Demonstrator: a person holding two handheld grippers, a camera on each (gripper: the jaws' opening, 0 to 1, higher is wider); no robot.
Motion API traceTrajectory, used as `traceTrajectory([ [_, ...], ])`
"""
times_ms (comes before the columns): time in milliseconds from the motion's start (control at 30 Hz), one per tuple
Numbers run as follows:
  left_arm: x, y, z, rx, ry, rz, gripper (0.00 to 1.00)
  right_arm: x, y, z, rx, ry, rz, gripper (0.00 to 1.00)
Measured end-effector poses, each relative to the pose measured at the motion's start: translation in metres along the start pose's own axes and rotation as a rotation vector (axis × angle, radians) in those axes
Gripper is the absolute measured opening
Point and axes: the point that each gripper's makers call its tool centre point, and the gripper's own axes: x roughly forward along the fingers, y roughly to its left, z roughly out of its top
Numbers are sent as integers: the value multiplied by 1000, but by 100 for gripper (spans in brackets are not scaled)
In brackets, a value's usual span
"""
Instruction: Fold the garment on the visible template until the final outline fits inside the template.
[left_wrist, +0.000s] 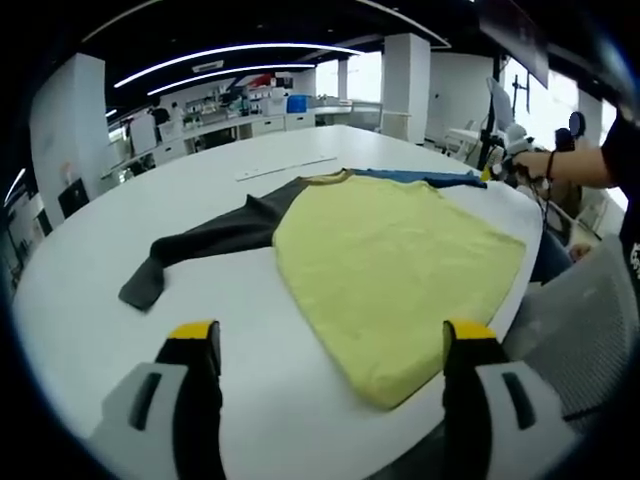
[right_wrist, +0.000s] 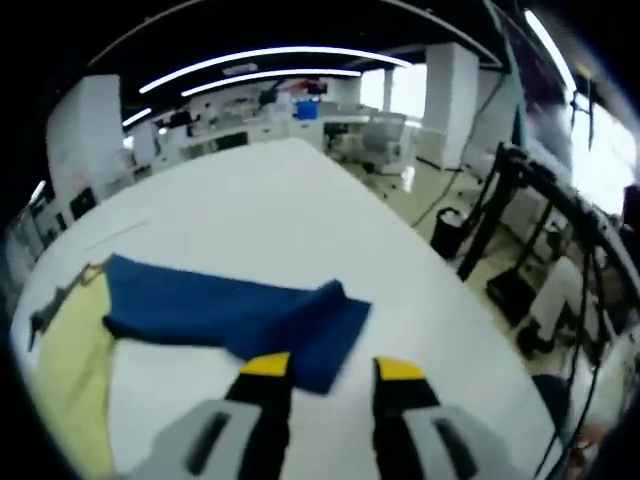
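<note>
You are at the beginning of the folding, as far as the pictures show. The garment (left_wrist: 395, 265) lies spread flat on the white table (left_wrist: 110, 300), close to the table edge on your side. Its yellow body is open and unfolded. The dark grey sleeve (left_wrist: 210, 240) stretches straight out to the side, and the blue sleeve (right_wrist: 230, 315) lies out on the other side, with its cuff end a little bunched. I cannot make out a template outline on the table, so I cannot say how the outline fits it. I judge that both sleeves and the body are yet to be folded in.

Your left gripper (left_wrist: 330, 355) hovers low over the table just before the hem of the yellow body. Its jaws stand wide apart and hold nothing; one yellow tip is over bare table, the other at the hem corner near the table edge.

Your right gripper (right_wrist: 330, 375) points down at the cuff end of the blue sleeve. Its jaws are apart with a moderate gap, and the tips are just at the cloth edge, not clamped on it. In the left gripper view your hand (left_wrist: 530, 162) holds this tool at the far side of the garment.
</note>
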Motion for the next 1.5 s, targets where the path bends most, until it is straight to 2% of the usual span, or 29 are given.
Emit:
traceTrajectory([
  [333, -1, 2, -3, -7, 1, 10, 89, 3, 5, -4, 18, 27, -7, 23],
  [467, -1, 3, -3, -11, -1, 14, 89, 0, 10, -4, 28, 15, -13, 20],
  [567, -1, 4, -4, -12, 1, 18, 88, 0, 9, -6, 34, 16, -19, 15],
  [733, -1, 4, -2, -11, 1, 20, 89, 2, 0, -7, 117, 42, -27, 9],
  [900, 0, 3, 0, -12, -2, 21, 88, 7, -5, -8, 121, 72, -1, 0],
  [1033, -1, 4, 1, -13, -6, 21, 89, 8, -11, -6, 96, 80, 19, 0],
  [1133, -1, 4, 1, -9, -6, 23, 89, 6, -21, -5, 47, 81, 5, 0],
  [1333, -1, 5, 1, -11, -9, 24, 90, -8, -34, -1, 1, 68, -12, 0],
  [1500, -2, 2, 5, -6, -17, 16, 92, -7, -44, 2, -13, 64, -15, 0],
])
